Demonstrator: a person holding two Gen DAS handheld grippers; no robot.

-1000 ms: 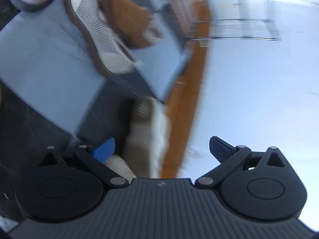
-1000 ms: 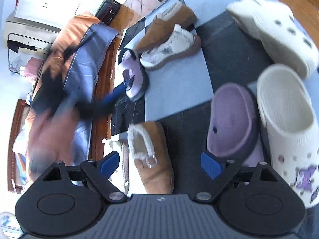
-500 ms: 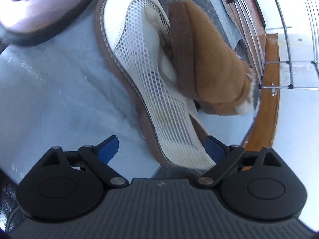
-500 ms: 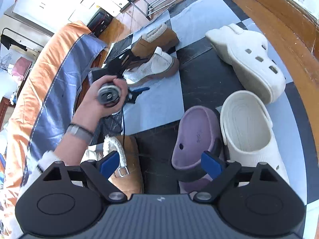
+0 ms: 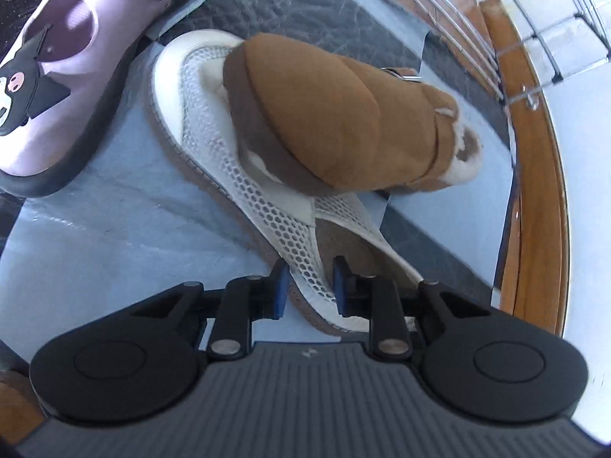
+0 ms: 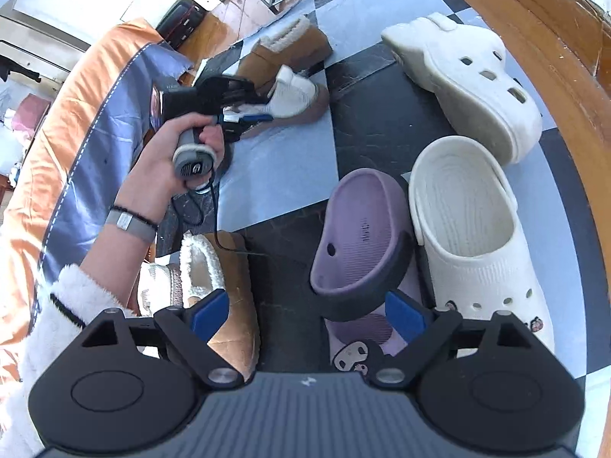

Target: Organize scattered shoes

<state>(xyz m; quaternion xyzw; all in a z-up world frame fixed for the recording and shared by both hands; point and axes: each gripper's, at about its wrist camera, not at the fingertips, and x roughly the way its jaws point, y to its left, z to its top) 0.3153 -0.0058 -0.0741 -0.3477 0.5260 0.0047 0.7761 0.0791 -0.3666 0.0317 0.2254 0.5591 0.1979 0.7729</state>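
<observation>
Since a second ago the left hand-held gripper (image 5: 308,286) has dropped onto the white mesh shoe (image 5: 244,175), its jaws just closing on the heel-side wall. A tan slipper (image 5: 332,122) lies across that shoe. Near it, the right hand-held gripper (image 6: 305,315) gapes wide, empty.

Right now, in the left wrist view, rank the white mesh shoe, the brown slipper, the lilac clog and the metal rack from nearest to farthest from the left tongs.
1. White mesh shoe: its side wall sits pinched in the left tongs.
2. Brown slipper: just beyond, lying partly over the mesh shoe.
3. Lilac clog: upper left, apart from both.
4. Metal rack: farthest, top right by the wooden edge.
</observation>
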